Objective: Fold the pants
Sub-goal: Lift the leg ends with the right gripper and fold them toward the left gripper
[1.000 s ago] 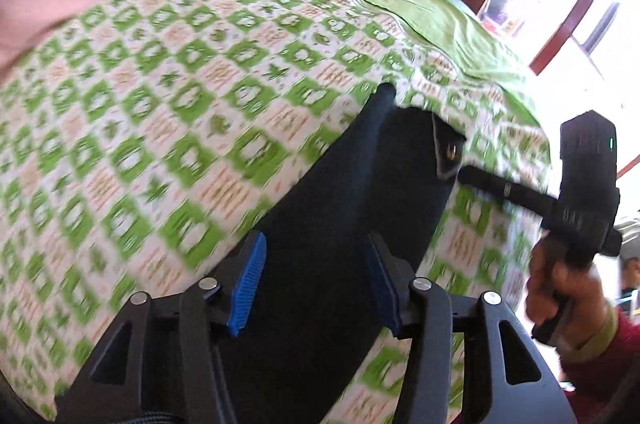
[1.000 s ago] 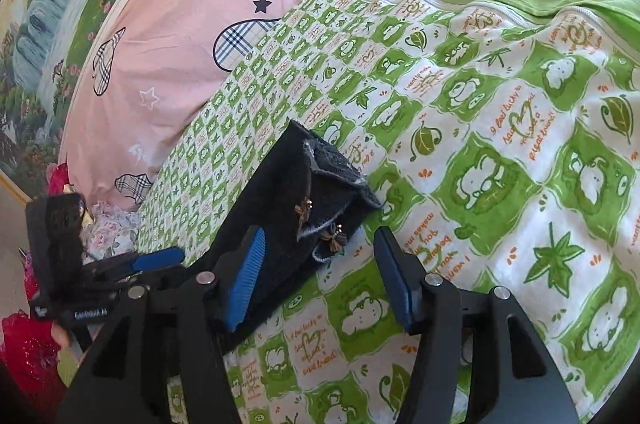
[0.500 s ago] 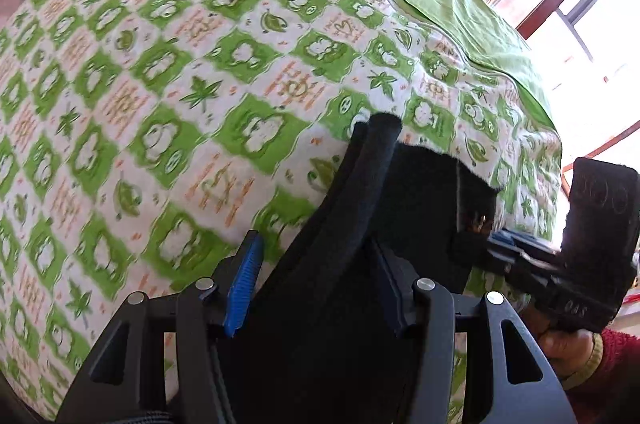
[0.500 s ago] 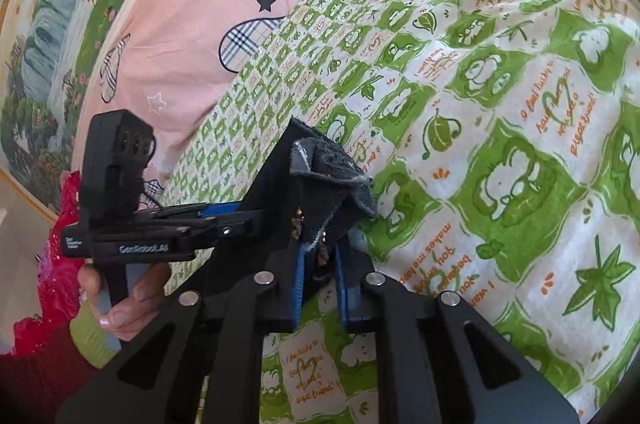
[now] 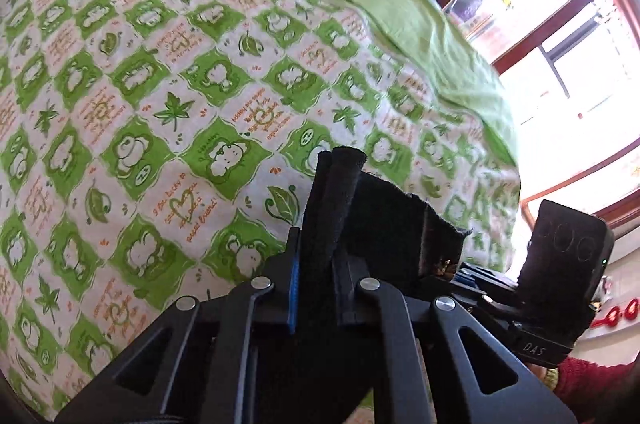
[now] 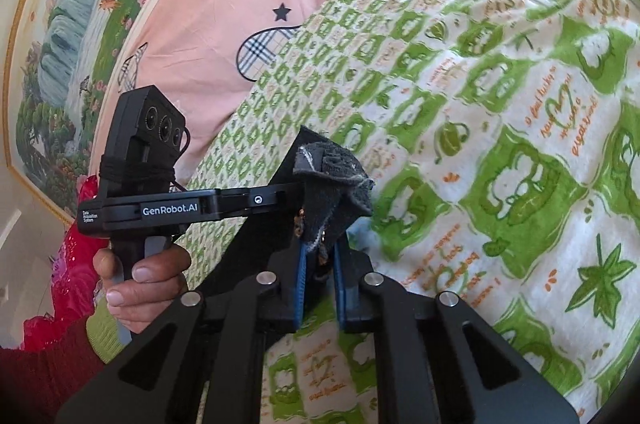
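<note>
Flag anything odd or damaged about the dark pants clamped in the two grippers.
The dark pants show a frayed, raw whitish edge above the right gripper. The left gripper pinches a bunched, rolled fold, not flat cloth. Nothing spilled on the green checked bedsheet.

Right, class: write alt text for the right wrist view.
The right gripper is shut on a dark pants edge above a green patterned bedspread. The left gripper, in a hand, clamps the same cloth.
</note>
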Motion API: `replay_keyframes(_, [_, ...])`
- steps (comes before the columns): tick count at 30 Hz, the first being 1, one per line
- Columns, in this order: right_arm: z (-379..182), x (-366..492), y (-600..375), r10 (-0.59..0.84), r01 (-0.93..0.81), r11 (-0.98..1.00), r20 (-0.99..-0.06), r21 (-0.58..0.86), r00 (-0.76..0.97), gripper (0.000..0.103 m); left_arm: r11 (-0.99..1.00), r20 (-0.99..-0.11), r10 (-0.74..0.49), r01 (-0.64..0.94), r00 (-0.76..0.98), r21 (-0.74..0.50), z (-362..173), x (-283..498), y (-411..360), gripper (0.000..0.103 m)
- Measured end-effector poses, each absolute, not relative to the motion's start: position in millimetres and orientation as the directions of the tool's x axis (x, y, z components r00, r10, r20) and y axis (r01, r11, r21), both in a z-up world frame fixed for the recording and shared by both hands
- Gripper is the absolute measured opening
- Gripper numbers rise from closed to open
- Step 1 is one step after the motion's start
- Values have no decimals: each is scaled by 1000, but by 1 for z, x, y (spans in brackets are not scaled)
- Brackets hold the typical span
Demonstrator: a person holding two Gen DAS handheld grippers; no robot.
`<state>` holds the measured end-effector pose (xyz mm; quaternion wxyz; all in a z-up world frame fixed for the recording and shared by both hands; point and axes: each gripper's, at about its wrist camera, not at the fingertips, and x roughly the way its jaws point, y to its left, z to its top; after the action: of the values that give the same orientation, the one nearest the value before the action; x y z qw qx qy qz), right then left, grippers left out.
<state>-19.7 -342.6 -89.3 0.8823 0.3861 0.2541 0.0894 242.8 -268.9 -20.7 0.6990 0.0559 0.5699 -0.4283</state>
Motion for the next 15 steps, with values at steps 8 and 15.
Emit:
replay_keyframes(8, [-39,-32,-305,504,-210,687,-249,696,827,13,624,-787,-607,678,107,-389,42,208,-210,11])
replay_keyframes(15, [-21,-34,-249,631,-366,657,-215,659,745,13,660,-762,-616,660,203,-358,71,178,-154,11])
